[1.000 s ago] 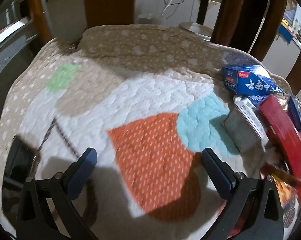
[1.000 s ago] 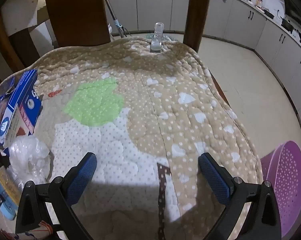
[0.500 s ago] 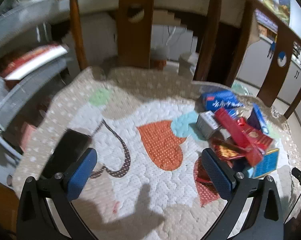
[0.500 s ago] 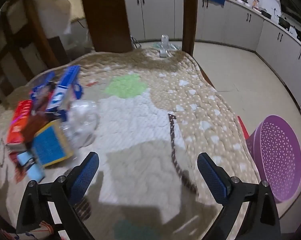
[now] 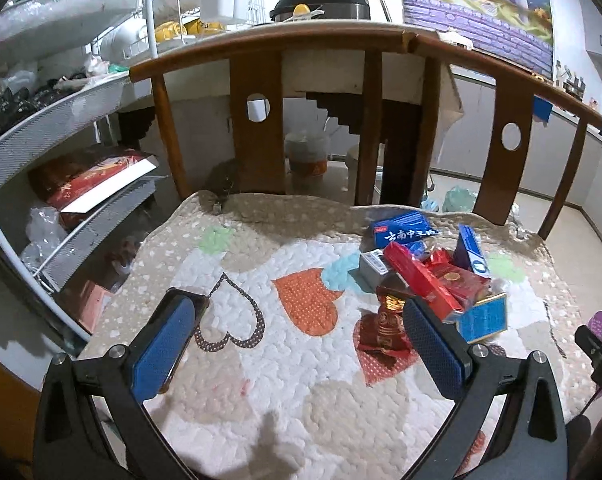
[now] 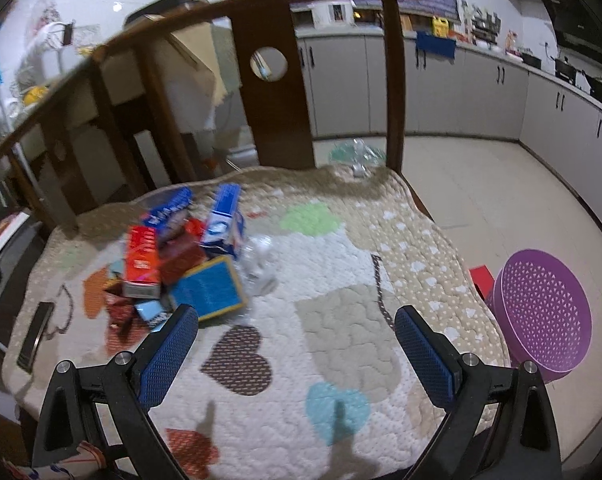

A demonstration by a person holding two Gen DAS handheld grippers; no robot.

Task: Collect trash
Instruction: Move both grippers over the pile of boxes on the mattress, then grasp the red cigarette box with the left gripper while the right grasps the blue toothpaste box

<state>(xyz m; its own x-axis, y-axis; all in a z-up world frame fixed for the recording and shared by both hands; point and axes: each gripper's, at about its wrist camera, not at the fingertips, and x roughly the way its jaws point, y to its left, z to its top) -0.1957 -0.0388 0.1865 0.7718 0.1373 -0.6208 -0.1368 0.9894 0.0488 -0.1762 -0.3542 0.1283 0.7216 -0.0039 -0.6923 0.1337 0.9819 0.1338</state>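
While both grippers hang above the quilted mat (image 5: pixel 261 380), neither holds anything: the left gripper (image 5: pixel 297 344) has its blue-padded fingers (image 5: pixel 161 344) spread wide apart, and the right gripper (image 6: pixel 297 356) shows the same wide spread, its fingers (image 6: pixel 421 352) well clear of the mat.

The trash sits in one heap (image 5: pixel 429 280) toward the mat's far side, in front of the wooden chair backs (image 5: pixel 257 136). In the left view the heap lies just beyond the right-hand finger: a long red box (image 5: pixel 417 280) leans across a grey carton (image 5: pixel 371 266), a blue box with white lettering (image 5: pixel 405 232) lies behind them, a blue-and-gold box (image 5: pixel 483 314) stands at the near right, and a crumpled red wrapper (image 5: pixel 385 332) lies on the mat in front. In the right view the same heap sits left of centre, with a clear crumpled plastic piece (image 6: pixel 259 264) touching its right edge.

A dark phone (image 6: pixel 35 334) lies flat near the mat's left edge, apart from the heap. A purple perforated basket (image 6: pixel 541 312) stands on the floor, just beside the mat's right edge.
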